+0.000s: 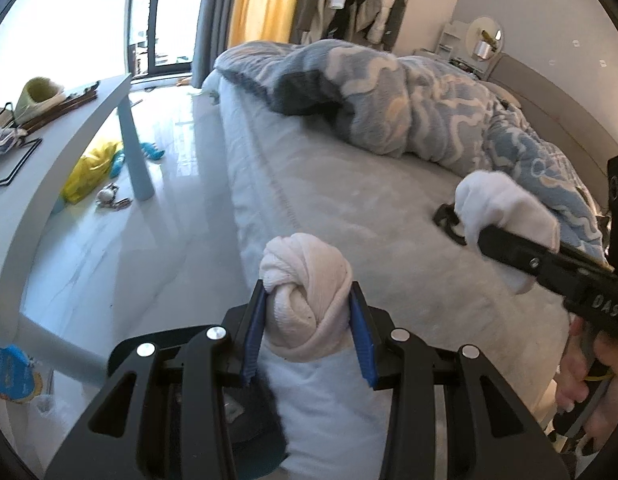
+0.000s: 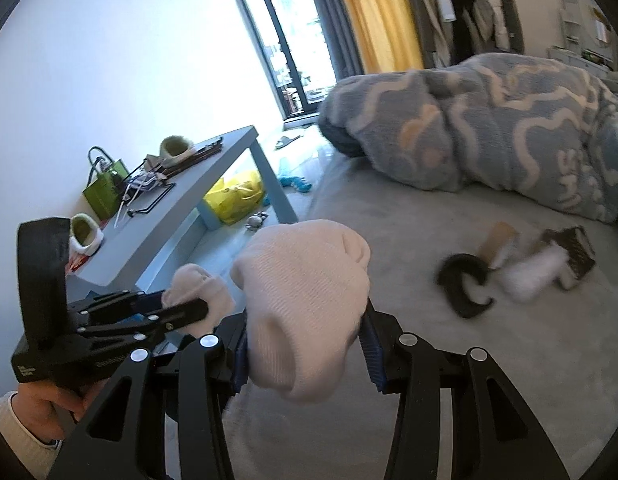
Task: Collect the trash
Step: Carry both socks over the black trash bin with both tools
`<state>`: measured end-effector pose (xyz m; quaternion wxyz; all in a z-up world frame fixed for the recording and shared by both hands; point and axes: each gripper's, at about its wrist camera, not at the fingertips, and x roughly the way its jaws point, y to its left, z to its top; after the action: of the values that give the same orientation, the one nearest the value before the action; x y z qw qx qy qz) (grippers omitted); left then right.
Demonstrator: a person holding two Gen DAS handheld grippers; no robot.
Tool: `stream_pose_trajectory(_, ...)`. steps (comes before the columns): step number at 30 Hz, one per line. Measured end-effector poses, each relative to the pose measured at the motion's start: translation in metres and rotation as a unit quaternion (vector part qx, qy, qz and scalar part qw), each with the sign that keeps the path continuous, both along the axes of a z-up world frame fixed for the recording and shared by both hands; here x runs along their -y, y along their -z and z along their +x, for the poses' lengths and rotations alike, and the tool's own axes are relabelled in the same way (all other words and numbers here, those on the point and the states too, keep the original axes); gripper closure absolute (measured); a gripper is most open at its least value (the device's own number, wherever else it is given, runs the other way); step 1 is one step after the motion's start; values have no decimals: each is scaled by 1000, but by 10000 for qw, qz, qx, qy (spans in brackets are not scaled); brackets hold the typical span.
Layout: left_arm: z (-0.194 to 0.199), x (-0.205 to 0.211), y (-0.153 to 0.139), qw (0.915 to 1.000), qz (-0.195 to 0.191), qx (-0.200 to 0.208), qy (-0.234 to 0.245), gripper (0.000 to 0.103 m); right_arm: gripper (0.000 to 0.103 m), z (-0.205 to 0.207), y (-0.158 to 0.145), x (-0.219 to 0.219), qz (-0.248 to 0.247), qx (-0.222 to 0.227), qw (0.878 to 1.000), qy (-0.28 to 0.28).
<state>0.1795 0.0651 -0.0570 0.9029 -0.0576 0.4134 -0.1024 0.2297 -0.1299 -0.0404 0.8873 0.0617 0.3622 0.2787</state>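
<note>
Socks fill both our grips: a knotted white bundle (image 1: 305, 304) is pinched between the blue pads of our left gripper (image 1: 307, 316), and a rolled white sock (image 2: 305, 312) is clamped in our right gripper (image 2: 305, 328). We hold both lifted clear of the bed (image 1: 349, 200), probably so they travel together to wherever the trash goes. Further out on the mattress, more litter waits: a black curved piece (image 2: 465, 284), a cardboard tube (image 2: 499, 240) and a white fluffy roll (image 2: 529, 272), near the blue blanket (image 2: 489, 128). A yellow bag (image 2: 235, 196) lies beneath the side table (image 2: 181, 220).

white socks (image 1: 305, 300), blue wave-patterned blanket (image 1: 429, 108)
</note>
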Motion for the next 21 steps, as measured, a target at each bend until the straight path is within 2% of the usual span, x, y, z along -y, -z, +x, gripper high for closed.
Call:
stream_pose_trajectory(7, -4, -40, 10, 9994, 117, -238, -229, 61, 57, 0, -3, -44, -22, 21, 9996, -279)
stream_pose_trajectory(21, -13, -105, 52, 9921, 220, -1073, -618, 61, 57, 0, 5, -124, -128, -98, 9968, -782)
